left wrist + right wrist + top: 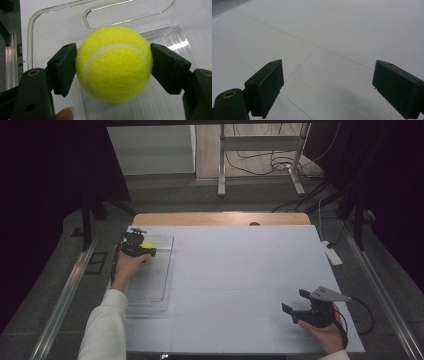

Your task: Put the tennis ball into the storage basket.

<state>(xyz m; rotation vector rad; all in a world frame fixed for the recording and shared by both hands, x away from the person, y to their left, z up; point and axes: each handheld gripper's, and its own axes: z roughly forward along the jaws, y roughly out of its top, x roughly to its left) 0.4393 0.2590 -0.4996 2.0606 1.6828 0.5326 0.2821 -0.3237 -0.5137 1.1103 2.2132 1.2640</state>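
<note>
Tennis ball (pixel 148 245), bright yellow, shows as a small patch in the high view, mostly hidden behind the left gripper (pixel 145 249) that carries it. That gripper is over the far end of a clear plastic tray (pixel 155 285), which lies on the left side of a white table (pixel 240 270). The person's left hand (pixel 127 267) and a white sleeve (pixel 105 327) reach in from the bottom edge. At the near right corner of the table, the right hand (pixel 327 332), partly cut off by the frame, holds the right gripper (pixel 295 302) with its jaws spread apart and nothing between them. The room around the table is dark and hard to make out.

In the left gripper view, the tennis ball (pixel 113 63) sits between the two black jaws, both pressed against its sides. Behind it lies the clear plastic tray (pixel 50 22), with a handle slot near its rim. A fingertip (pixel 65 113) pokes in at the bottom edge, cut off.

In the right gripper view, the right gripper (pixel 327 85) has its jaws wide apart, empty, above the bare white table (pixel 337 32), crossed by faint seam lines.
</note>
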